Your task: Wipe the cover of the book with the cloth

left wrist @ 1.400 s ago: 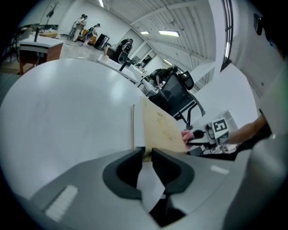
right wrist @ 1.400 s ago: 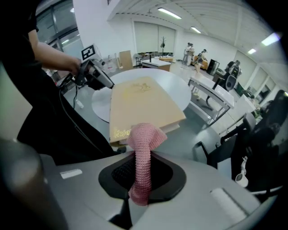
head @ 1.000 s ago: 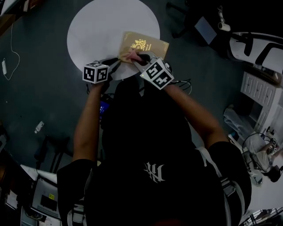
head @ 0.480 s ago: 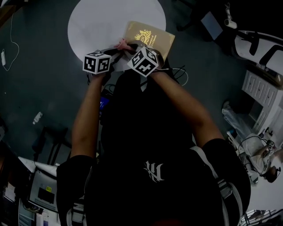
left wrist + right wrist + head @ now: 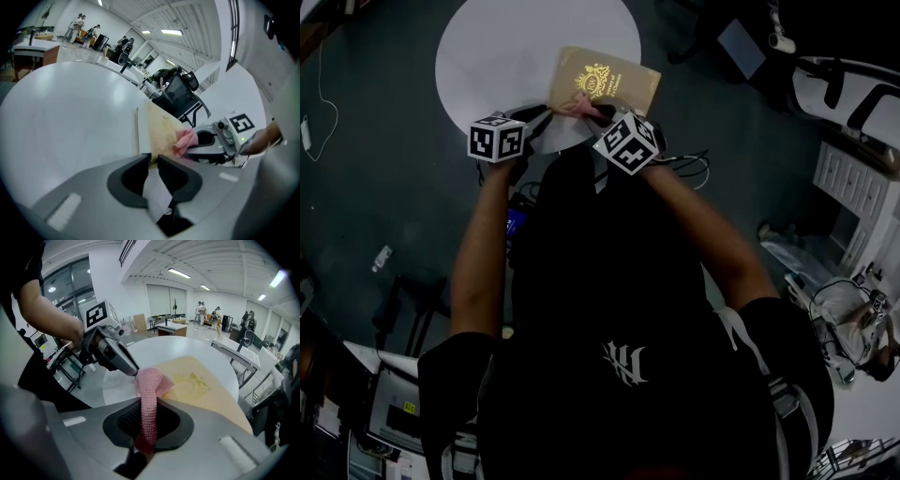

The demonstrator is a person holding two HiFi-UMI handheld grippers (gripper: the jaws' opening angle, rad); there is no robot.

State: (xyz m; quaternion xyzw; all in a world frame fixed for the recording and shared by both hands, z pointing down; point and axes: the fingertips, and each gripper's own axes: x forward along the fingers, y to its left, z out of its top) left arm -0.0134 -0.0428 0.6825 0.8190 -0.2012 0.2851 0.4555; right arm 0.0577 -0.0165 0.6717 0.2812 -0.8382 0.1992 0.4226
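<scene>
Head view: book (image 5: 605, 80) lies on the near-right rim of the round table (image 5: 487, 56), its right part hanging past the edge. Left gripper (image 5: 546, 114) is at the book's near-left corner. Right gripper (image 5: 592, 112) is just beside it with the pink cloth (image 5: 581, 110) on the cover's near edge. Most of the cover beyond the cloth is bare, so I judge the wipe has barely started.

Left gripper view: jaws stand narrow and look clamped on the book's near corner, with the tan cover and white page edge running straight out from the gap. Cloth (image 5: 186, 139) sits on the cover just right of that corner. I'd keep this grip fixed as the anchor so the book can't slide off the rim.

Right gripper view: jaws are closed on the cloth (image 5: 149, 394). A strip of it runs up between the pads and its bunched end rests on the near corner of the book (image 5: 206, 390). The gold emblem is ahead and to the right, not covered. Only a small wad sticks out, so I'd tilt low, press lightly, keep the pads off the cover and stroke away from the held corner toward the far edge in overlapping passes.
</scene>
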